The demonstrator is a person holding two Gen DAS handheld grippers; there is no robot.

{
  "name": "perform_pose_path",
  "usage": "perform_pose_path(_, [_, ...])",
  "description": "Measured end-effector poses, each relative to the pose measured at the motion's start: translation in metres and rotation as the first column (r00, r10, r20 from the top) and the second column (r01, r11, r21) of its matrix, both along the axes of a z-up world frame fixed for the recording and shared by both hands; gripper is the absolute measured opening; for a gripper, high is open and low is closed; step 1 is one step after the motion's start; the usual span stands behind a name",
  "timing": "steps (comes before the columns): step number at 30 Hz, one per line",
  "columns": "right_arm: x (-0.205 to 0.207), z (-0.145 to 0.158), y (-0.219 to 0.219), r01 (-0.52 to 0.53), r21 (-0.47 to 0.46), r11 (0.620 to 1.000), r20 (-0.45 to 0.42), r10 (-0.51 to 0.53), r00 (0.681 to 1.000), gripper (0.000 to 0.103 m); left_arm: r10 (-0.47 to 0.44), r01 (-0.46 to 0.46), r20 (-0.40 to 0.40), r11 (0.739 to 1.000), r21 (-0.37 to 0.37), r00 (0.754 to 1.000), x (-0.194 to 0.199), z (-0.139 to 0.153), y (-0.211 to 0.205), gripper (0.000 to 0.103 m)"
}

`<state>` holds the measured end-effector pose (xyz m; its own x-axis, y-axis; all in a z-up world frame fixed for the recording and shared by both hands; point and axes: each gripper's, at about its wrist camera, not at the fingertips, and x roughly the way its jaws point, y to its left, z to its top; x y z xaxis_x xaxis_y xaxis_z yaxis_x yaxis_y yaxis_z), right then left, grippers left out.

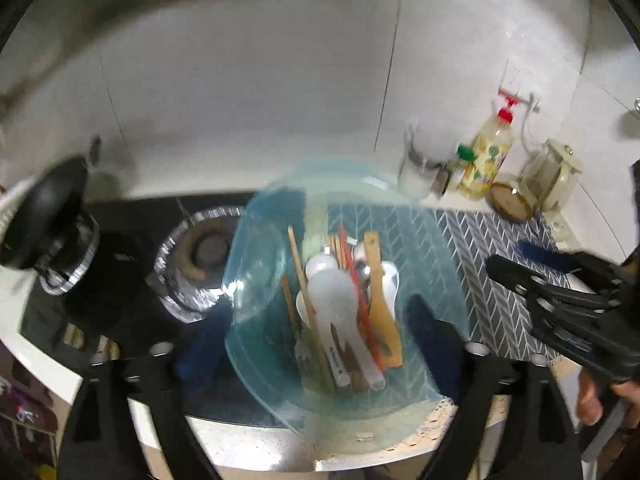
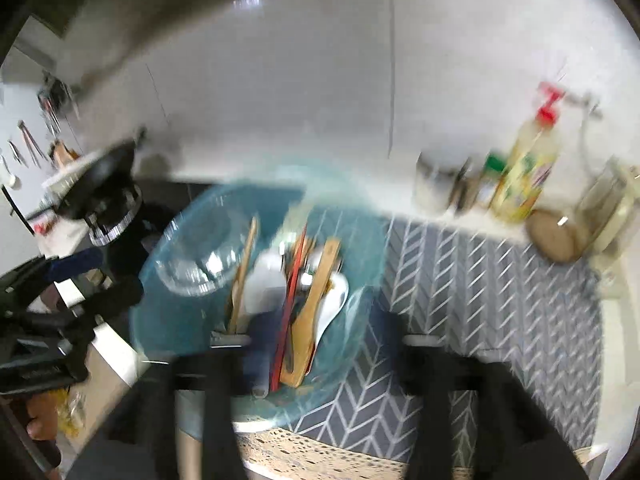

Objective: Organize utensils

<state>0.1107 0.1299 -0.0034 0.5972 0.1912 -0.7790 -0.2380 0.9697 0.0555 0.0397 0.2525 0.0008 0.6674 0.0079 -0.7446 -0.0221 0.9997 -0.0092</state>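
A translucent blue tub (image 1: 264, 240) (image 2: 180, 312) stands on the counter's edge, blurred. Inside it a cluster of utensils stands upright: a wooden spatula (image 1: 380, 304) (image 2: 316, 300), white spoons (image 1: 332, 292), red chopsticks (image 1: 360, 304) (image 2: 290, 300) and wooden sticks. My left gripper (image 1: 316, 340) is open wide, its blue pads on either side of the tub's near part, not visibly pressing on it. My right gripper (image 2: 328, 338) is open too, above the tub's right half and the mat. Each gripper shows in the other's view, the right (image 1: 516, 262) and the left (image 2: 104, 280).
A gas burner (image 1: 200, 256) and a black pan (image 1: 44, 208) lie left of the tub. A grey chevron mat (image 1: 500, 248) covers the counter to the right. At the back wall stand a jar (image 1: 420, 168), an oil bottle (image 1: 488, 156), a glass pitcher (image 1: 552, 176) and a round wooden coaster (image 1: 512, 200).
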Motion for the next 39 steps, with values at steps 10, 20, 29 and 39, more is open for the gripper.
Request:
perform_pose_path(10, [-0.075, 0.062, -0.039, -0.045, 0.123, 0.991, 0.097, 0.033, 0.995, 0.071, -0.005, 0.006, -0.016, 0.999, 0.037, 1.0, -0.055, 0.027, -0.041, 0.099])
perform_pose_path(20, [-0.114, 0.044, -0.041, 0.067, 0.167, 0.984, 0.104, -0.085, 0.991, 0.071, -0.123, 0.123, -0.019, 0.992, -0.012, 0.992, -0.069, 0.021, -0.027, 0.099])
perform_pose_path(29, [-0.102, 0.012, -0.024, 0.16, 0.149, 0.976, 0.059, -0.171, 0.984, 0.071, -0.178, 0.177, -0.046, 0.984, -0.026, 0.983, -0.046, -0.006, -0.014, 0.099])
perform_pose_path(39, [-0.081, -0.009, -0.016, 0.156, 0.141, 0.978, 0.007, -0.158, 0.987, 0.071, -0.212, 0.209, -0.061, 0.977, -0.049, 0.975, -0.024, -0.027, -0.005, 0.099])
